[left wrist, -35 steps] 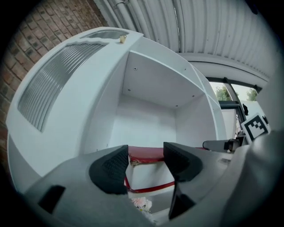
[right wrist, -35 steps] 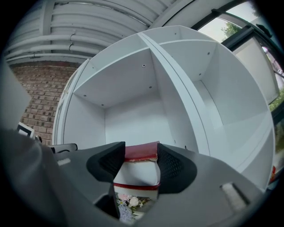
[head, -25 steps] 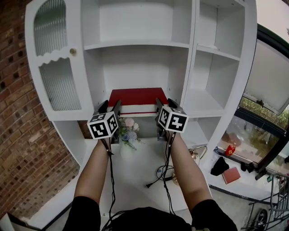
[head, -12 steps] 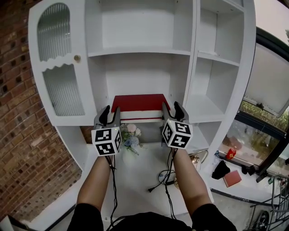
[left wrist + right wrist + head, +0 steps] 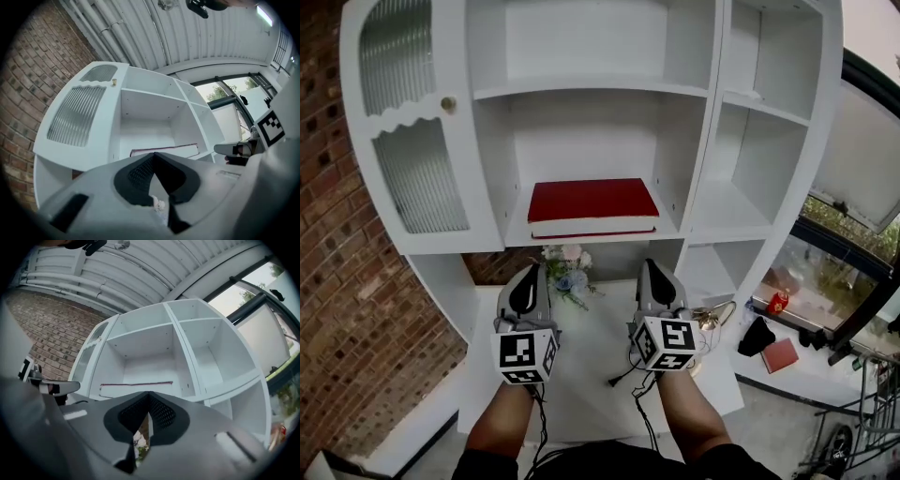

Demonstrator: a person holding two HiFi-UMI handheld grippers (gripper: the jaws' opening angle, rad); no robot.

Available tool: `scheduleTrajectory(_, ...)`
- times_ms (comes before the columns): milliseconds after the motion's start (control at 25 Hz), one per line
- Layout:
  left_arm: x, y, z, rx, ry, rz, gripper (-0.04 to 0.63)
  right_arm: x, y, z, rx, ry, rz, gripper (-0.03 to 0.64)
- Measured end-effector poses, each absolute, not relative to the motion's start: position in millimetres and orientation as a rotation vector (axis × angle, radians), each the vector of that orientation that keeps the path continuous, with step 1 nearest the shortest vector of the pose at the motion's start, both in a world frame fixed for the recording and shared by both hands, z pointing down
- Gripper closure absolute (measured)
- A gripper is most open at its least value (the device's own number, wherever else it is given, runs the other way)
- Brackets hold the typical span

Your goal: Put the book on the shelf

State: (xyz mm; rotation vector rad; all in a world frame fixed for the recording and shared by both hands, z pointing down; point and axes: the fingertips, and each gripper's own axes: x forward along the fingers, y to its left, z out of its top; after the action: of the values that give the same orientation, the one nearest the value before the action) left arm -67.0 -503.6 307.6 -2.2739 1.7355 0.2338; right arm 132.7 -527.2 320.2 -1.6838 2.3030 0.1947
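- Both grippers have pulled back and down from the shelf front vs. a sec ago. The left gripper point(image 5: 528, 277) and right gripper point(image 5: 651, 274) now sit low over the white ledge point(image 5: 591, 384), well apart from the book point(image 5: 592, 204).
- Jaws on both have just been closing. Each pair is now pressed together w/ nothing between, and both gripper views show the pads meeting at the tip.
- Book lies flat, red cover up, on the middle shelf point(image 5: 670, 230), approx. centred in its compartment.
- Why flat, I reckon: it's alone in there w/ no neighbours to prop it, so lying down is the stable option.
- Why I'm empty and backed off: release looks done, so I judge the task basically complete.
- Flowers point(image 5: 567, 275) sit under the shelf between my grippers, so I'd retreat w/o sweeping inward.
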Motion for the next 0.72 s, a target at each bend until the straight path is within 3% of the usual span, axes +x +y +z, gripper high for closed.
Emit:
scheduleTrajectory(400,-54,-486,440,-2.602,1.812,0.135,0.592,135,-478,447,-1.845,2.341,-0.035,0.604)
scheduleTrajectory(720,-48,-466,480,-2.684,1.783,0.021,0.592,137,-455,473,-1.867,2.386,-0.028,0.604)
